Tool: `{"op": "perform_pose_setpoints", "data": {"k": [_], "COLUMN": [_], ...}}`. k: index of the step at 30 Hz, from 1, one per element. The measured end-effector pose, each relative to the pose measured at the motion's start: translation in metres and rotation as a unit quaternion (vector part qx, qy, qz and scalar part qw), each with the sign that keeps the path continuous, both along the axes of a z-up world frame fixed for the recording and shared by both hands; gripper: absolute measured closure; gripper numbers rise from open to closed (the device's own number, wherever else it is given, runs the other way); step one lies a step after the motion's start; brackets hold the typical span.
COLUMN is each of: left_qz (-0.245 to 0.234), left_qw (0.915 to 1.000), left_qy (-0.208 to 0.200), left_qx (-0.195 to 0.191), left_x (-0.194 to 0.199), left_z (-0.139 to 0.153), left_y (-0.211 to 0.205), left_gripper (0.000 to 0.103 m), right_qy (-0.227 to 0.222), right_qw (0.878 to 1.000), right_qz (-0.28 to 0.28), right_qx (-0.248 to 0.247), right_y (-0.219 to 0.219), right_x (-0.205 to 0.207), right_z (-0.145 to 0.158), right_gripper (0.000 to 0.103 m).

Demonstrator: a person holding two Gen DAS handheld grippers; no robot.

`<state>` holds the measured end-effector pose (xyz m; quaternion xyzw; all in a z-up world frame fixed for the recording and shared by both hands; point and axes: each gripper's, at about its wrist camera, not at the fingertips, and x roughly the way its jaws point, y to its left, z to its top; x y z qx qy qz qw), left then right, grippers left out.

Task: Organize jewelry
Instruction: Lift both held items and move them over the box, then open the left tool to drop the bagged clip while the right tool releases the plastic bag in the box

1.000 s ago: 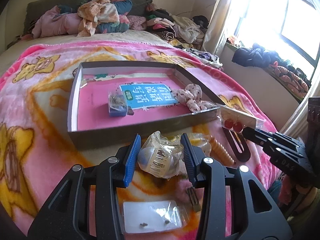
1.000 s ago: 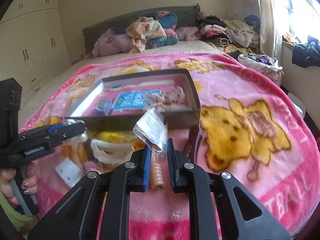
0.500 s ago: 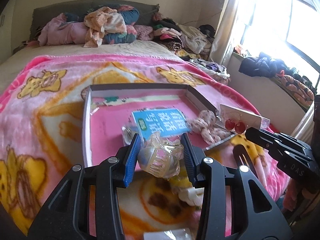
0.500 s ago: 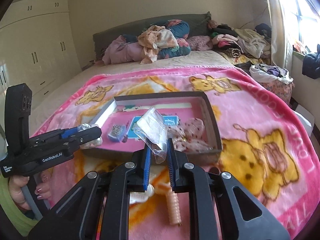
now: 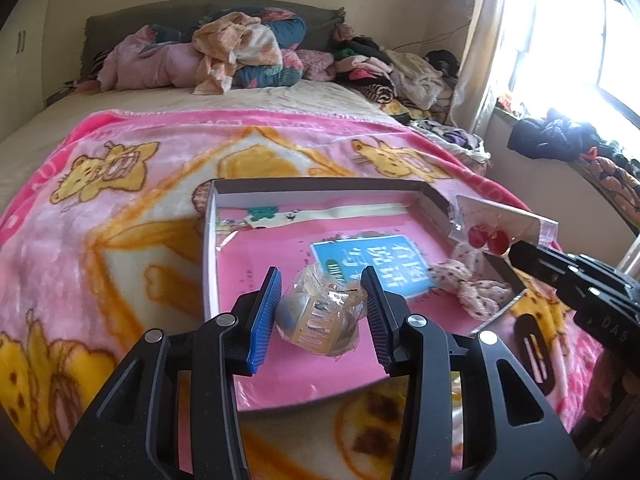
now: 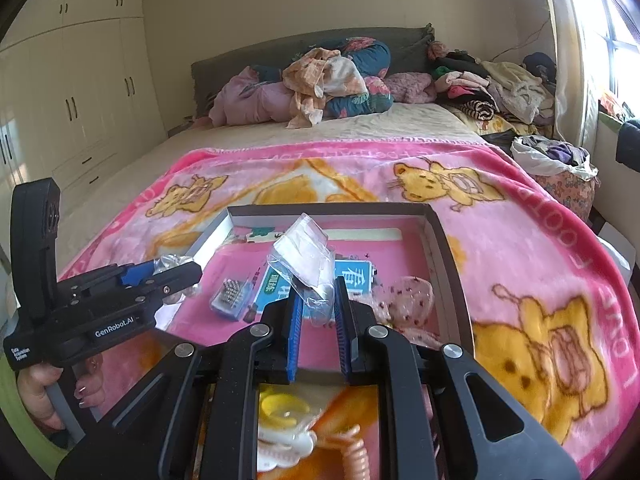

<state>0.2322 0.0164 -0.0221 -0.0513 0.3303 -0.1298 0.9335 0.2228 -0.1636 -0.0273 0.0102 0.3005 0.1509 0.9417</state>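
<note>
A shallow grey tray (image 5: 210, 248) with a pink floor lies on the pink cartoon blanket. My left gripper (image 5: 322, 280) is shut on a crumpled clear bag (image 5: 320, 316) with a pale hair clip inside, held over the tray's near part. My right gripper (image 6: 318, 292) is shut on a clear packet (image 6: 304, 252), also above the tray (image 6: 444, 248). In the left wrist view that packet (image 5: 492, 228) shows red earrings on a card, at the tip of the right gripper (image 5: 520, 250) near the tray's right wall. The left gripper (image 6: 188, 270) appears at the tray's left side.
In the tray lie a blue card (image 5: 372, 264), a small blue box of beads (image 6: 230, 300) and a spotted fabric scrunchie (image 5: 476, 284). On the blanket in front lie a yellow clip (image 6: 280, 404), a peach spiral tie (image 6: 352, 452) and a dark barrette (image 5: 532, 344). Clothes are piled at the headboard.
Both grippers have moved forward and slightly up, from in front of the tray to above it, each still carrying its packet. The loose items on the blanket have slid below.
</note>
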Motion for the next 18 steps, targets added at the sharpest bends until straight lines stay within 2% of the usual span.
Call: {"op": "perform_pose_setpoints", "data": {"k": [10,18], "left_qz": [0.011,0.013], "left_qw": [0.9997,0.9996], "left_qy": [0.019,0.019], "left_qx": [0.012,0.017], "left_x": [0.02,0.024], "left_z": [-0.018,-0.022], "left_y": [0.006,0.005], "left_gripper": [0.07,0.07], "right_qy": [0.027,0.056], "right_qw": [0.999,0.998], "right_qz": [-0.007,-0.017], "right_qx": [-0.016,-0.032], "right_y": [0.005,0.003], "right_x": [0.033,0.054], "right_z": [-0.019,-0.04], "right_gripper": [0.088,0.088]}}
